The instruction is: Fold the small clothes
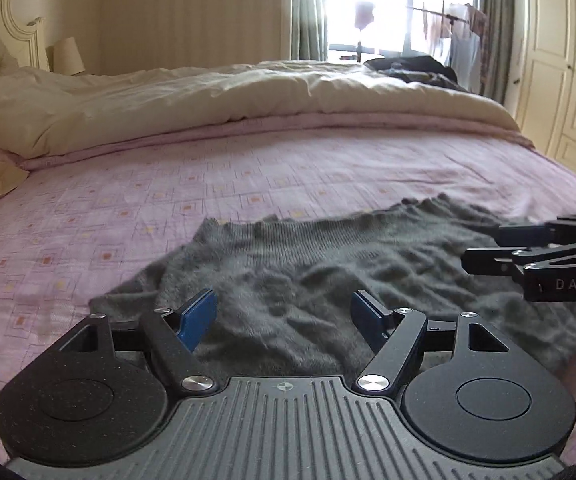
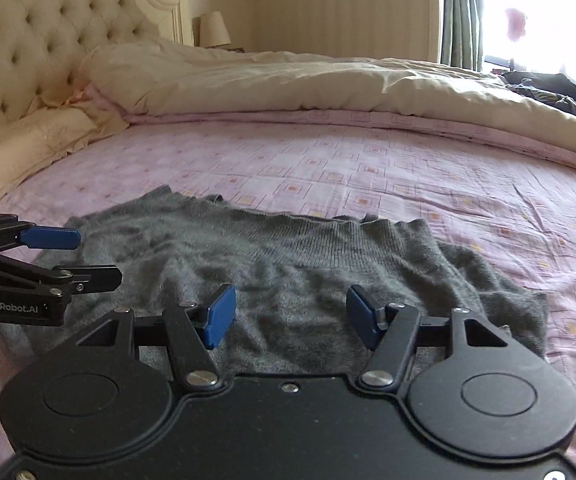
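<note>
A small grey knitted garment (image 1: 307, 272) lies spread flat on the pink patterned bedsheet (image 1: 168, 200); it also shows in the right wrist view (image 2: 288, 260). My left gripper (image 1: 284, 320) is open and empty, its blue pads just above the garment's near edge, toward its left part. My right gripper (image 2: 289, 316) is open and empty, just above the garment's near edge, toward its right part. Each gripper shows in the other's view: the right gripper (image 1: 483, 248) at the right edge, the left gripper (image 2: 98, 256) at the left edge.
A cream duvet (image 1: 208, 96) is bunched across the far half of the bed. A tufted headboard (image 2: 28, 40) and pillow (image 2: 28, 140) are on the left. Dark clothes (image 1: 411, 68) lie at the far corner. A wardrobe (image 1: 559, 60) stands on the right.
</note>
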`<control>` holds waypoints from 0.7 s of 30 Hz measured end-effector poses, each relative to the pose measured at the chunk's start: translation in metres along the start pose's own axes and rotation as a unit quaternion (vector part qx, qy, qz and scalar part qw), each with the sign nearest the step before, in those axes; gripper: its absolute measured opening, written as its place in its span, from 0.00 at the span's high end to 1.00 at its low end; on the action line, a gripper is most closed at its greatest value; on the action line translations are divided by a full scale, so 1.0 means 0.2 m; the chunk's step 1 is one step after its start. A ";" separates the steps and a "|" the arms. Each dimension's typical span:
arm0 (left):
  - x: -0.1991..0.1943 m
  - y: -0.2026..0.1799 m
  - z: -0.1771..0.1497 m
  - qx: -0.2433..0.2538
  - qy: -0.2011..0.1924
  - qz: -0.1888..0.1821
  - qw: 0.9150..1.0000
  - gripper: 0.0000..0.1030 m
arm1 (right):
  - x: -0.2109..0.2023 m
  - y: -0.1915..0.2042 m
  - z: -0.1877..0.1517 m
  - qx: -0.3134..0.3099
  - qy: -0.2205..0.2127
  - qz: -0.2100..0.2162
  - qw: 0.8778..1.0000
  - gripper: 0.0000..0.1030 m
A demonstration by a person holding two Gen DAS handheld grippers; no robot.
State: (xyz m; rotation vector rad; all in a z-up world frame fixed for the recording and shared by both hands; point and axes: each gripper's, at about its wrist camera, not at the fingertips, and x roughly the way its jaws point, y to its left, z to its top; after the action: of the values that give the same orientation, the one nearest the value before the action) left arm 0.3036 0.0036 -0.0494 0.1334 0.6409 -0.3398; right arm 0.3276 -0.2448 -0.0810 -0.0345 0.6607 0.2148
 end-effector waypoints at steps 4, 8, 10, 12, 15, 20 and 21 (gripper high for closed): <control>0.11 0.05 -0.05 -0.004 0.031 0.025 0.999 0.30 | 0.09 -0.15 -0.02 0.023 0.014 -0.049 0.998 0.36; 0.14 0.21 -0.10 -0.045 0.029 0.021 0.998 0.23 | 0.09 -0.34 -0.05 0.091 -0.002 -0.047 0.995 0.34; 0.14 0.23 -0.10 -0.040 0.028 0.020 0.999 0.22 | 0.08 -0.34 -0.05 0.095 -0.002 -0.047 0.994 0.34; 0.13 0.24 -0.10 -0.037 0.029 0.022 0.999 0.20 | 0.07 -0.32 -0.04 0.086 -0.004 -0.048 0.995 0.33; 0.10 0.24 -0.09 -0.045 0.021 0.023 0.998 0.21 | -0.03 -0.27 -0.04 0.068 -0.030 -0.044 0.996 0.28; -0.10 0.22 -0.11 -0.028 -0.017 0.037 0.999 0.21 | -0.22 -0.12 -0.09 0.021 -0.060 -0.028 0.998 0.27; -0.13 0.21 -0.13 -0.024 -0.018 0.036 0.999 0.21 | -0.23 -0.09 -0.12 0.014 -0.055 -0.027 0.998 0.26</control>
State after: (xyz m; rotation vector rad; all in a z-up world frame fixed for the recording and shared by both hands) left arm 0.2842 0.0566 -0.0527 0.1047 0.6058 -0.2560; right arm 0.2814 -0.2732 -0.0724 -0.0134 0.5519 0.1537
